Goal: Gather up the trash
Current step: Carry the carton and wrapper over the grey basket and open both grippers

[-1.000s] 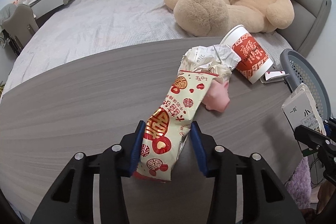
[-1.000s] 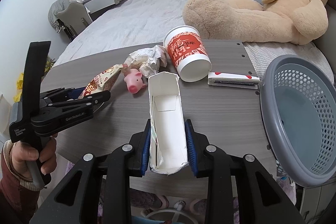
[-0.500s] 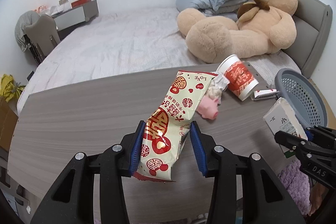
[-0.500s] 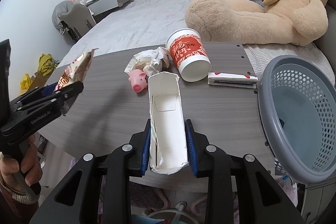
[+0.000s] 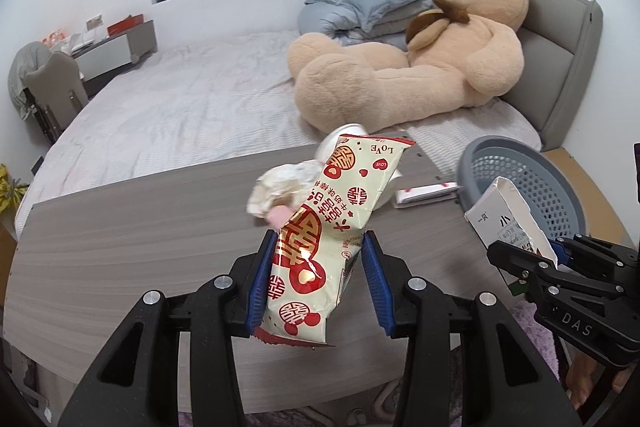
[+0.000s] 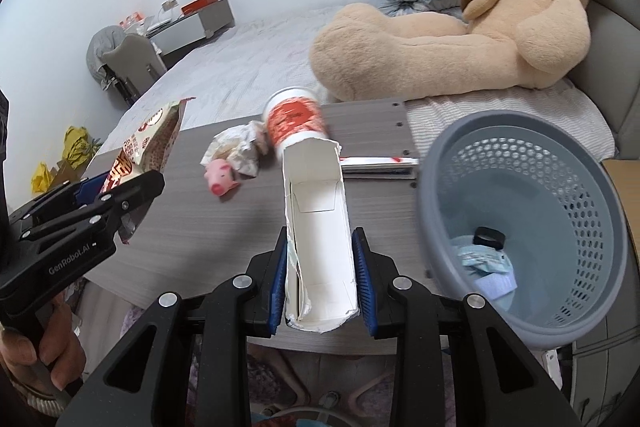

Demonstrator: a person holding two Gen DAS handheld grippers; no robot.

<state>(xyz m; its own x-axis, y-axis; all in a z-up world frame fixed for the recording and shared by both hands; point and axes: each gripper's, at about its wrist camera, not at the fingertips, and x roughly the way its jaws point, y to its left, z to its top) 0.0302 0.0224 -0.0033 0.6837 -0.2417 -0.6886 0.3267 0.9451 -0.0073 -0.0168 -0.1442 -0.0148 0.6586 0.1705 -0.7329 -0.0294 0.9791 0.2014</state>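
My left gripper [image 5: 318,279] is shut on a cream and red snack wrapper [image 5: 332,219], held up off the table. The wrapper [image 6: 148,143] also shows at the left of the right wrist view. A torn white carton [image 6: 318,235] stands between the pads of my right gripper [image 6: 322,287], which is shut on it; that carton [image 5: 508,215] appears at the right of the left wrist view. On the grey wooden table [image 5: 120,227] lie crumpled paper [image 6: 240,147], a pink pig toy [image 6: 220,179], a red and white cup [image 6: 296,119] on its side and a flat white and red box [image 6: 380,163].
A grey perforated basket [image 6: 520,195] stands off the table's right end with a few scraps inside. Behind the table is a bed with a large teddy bear [image 5: 440,55] and pillows. A hand [image 6: 36,359] grips the left tool's handle.
Both grippers have risen and pulled back from the table with their loads. The wrapper has left the tabletop. The basket's inside has come into the right wrist view.
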